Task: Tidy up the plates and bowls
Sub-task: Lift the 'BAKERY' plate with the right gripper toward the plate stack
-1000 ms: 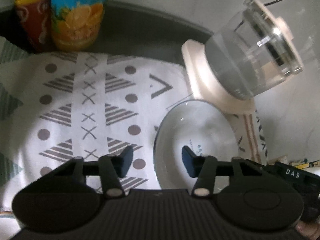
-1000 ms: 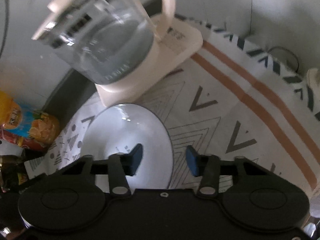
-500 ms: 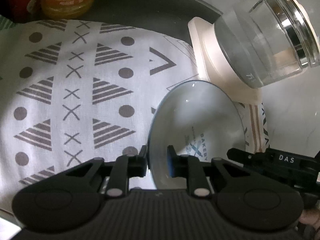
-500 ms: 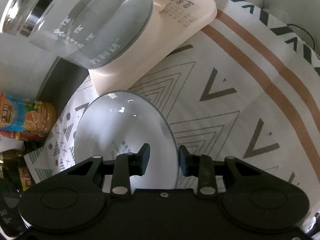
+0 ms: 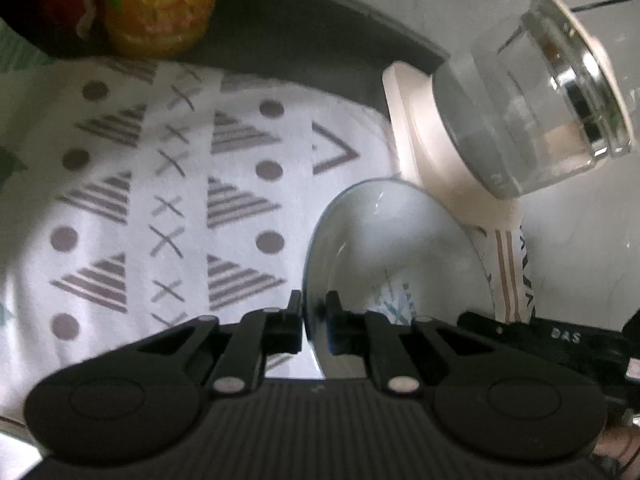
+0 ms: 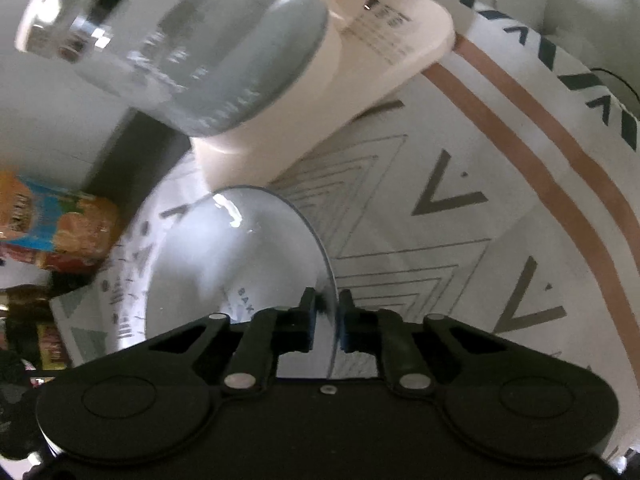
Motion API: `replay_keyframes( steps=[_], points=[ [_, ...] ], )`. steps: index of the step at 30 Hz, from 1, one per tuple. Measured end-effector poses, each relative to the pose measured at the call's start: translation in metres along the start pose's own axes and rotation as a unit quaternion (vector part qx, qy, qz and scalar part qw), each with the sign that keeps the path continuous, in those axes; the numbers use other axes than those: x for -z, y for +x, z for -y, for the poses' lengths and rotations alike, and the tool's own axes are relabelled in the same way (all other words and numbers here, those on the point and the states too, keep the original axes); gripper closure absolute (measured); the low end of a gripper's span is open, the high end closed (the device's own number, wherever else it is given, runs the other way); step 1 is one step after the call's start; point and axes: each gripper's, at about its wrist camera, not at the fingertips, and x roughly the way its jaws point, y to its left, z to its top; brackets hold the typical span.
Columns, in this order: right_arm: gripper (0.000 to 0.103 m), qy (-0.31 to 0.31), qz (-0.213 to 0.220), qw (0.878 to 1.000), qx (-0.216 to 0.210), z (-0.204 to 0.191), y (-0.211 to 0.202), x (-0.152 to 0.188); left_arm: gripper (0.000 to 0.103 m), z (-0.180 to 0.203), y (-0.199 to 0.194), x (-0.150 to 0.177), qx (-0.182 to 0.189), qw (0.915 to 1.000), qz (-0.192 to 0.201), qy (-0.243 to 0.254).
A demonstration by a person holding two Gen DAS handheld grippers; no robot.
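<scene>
now | bowl (image 5: 396,252) held between both grippers | left gripper (image 5: 314,326) clamped on its left rim | right gripper (image 6: 324,324) clamped on opposite right rim | kettle (image 6: 192,40) just beyond

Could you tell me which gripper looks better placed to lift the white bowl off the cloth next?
Neither clearly. The left gripper is shut on the bowl at its left rim, and the right gripper is shut on its right rim. Both grip opposite edges, so a two-handed lift seems likeliest.

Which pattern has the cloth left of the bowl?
Grey triangles, dots and crosses on the white cloth; clearest in the left wrist view.
</scene>
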Motion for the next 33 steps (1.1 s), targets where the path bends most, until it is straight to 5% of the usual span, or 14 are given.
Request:
replay_keyframes(
  steps=[17,33],
  points=[
    [0.098,-0.070,0.049,0.995,-0.060,-0.058,-0.031,0.007,0.094,-0.023,-0.073,-0.001,0.003,0.9955,0.086,-0.041],
    [0.098,-0.141,0.042,0.985,-0.090,-0.116,-0.040,0.052,0.094,-0.064,-0.141,0.032,-0.017,0.9844,0.146,-0.097]
  ],
)
